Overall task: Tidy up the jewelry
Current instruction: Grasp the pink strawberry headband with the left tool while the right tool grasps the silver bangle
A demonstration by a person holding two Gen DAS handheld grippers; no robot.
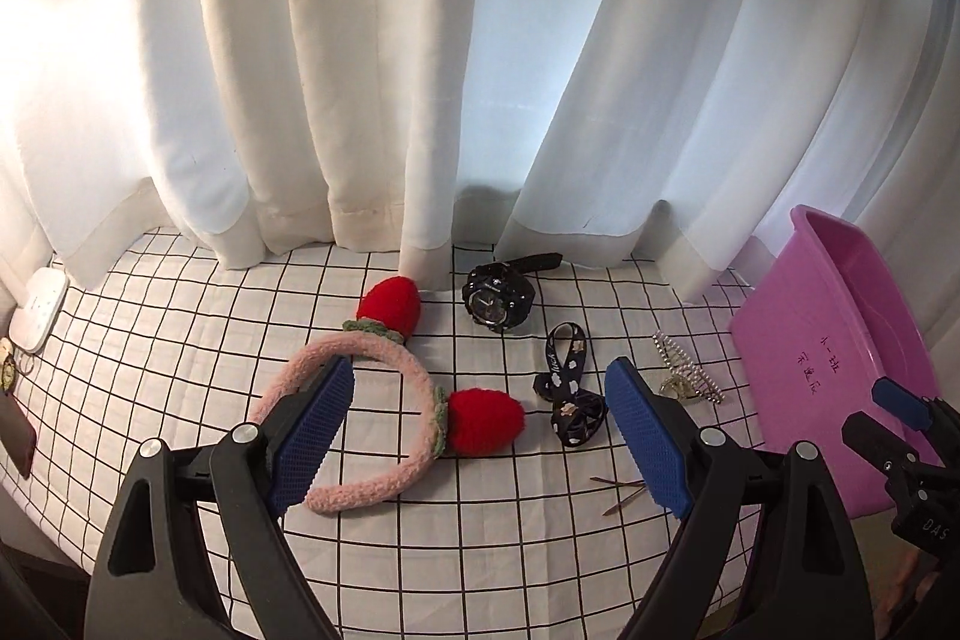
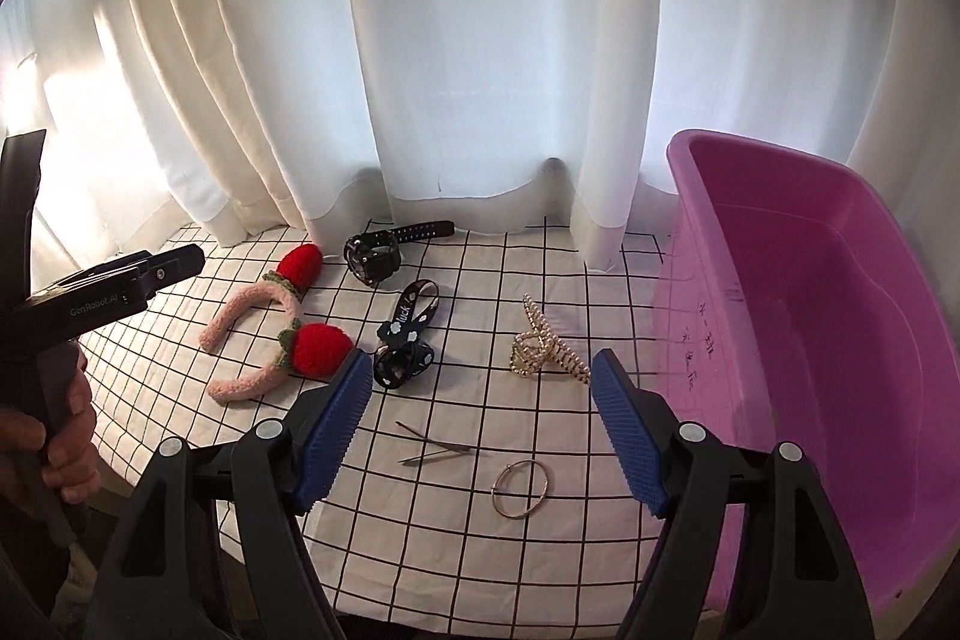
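Jewelry lies scattered on a white grid-patterned cloth (image 1: pixel 420 550). A pink headband (image 1: pixel 414 460) (image 2: pixel 237 388) with two red strawberries lies at the left. A black watch (image 1: pixel 498 298) (image 2: pixel 372 256) sits near the curtain. Right of them lie a black patterned ribbon (image 1: pixel 570 388) (image 2: pixel 405 340), a pearl claw clip (image 1: pixel 684 370) (image 2: pixel 546 346), thin hairpins (image 1: pixel 618 496) (image 2: pixel 438 451) and a thin metal bangle (image 2: pixel 521 488). My left gripper (image 1: pixel 480 436) (image 2: pixel 174 263) hovers open above the headband and ribbon. My right gripper (image 2: pixel 483 430) (image 1: pixel 882 415) is open over the hairpins and bangle, empty.
A purple plastic tub (image 1: pixel 834 358) (image 2: pixel 810 340) stands empty at the right edge of the cloth. White curtains (image 1: pixel 360 70) hang along the back. A white device (image 1: pixel 39 310) and a dark flat object (image 1: pixel 15 436) lie at the far left. A hand (image 2: pixel 60 448) holds the left gripper's handle.
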